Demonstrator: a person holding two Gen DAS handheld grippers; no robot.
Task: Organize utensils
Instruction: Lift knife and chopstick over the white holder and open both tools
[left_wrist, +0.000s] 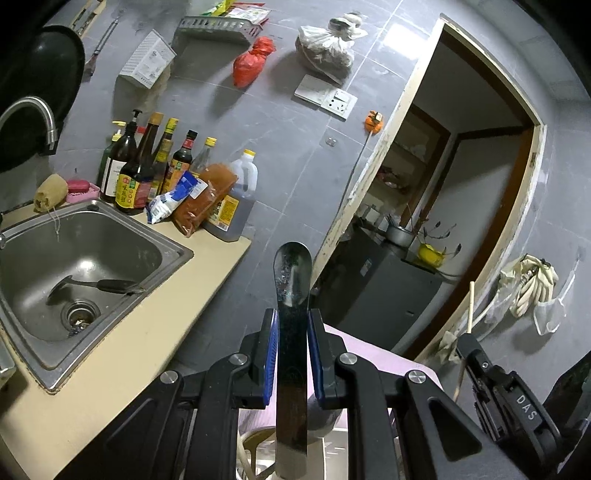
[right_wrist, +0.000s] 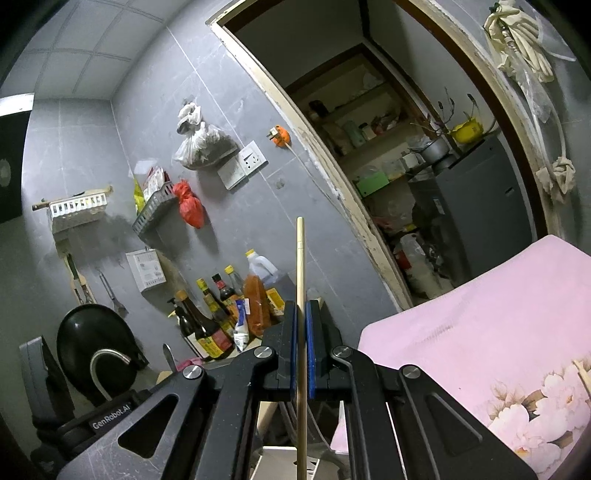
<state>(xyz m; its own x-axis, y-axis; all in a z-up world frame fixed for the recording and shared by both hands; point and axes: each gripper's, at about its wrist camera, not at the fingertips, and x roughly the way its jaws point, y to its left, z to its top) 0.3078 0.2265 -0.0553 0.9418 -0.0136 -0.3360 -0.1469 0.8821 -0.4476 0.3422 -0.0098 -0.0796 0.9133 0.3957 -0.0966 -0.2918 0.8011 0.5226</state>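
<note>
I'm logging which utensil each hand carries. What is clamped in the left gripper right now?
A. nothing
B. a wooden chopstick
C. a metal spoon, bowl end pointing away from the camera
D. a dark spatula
C: in the left wrist view the left gripper has its blue pads closed on the handle of a metal spoon, whose bowl sticks out beyond the fingertips.

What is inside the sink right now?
In the sink, a dark spatula lies across the bottom beside the drain strainer, which holds some scraps. The basin's near-left part runs out of frame, so anything there cannot be seen.
</note>
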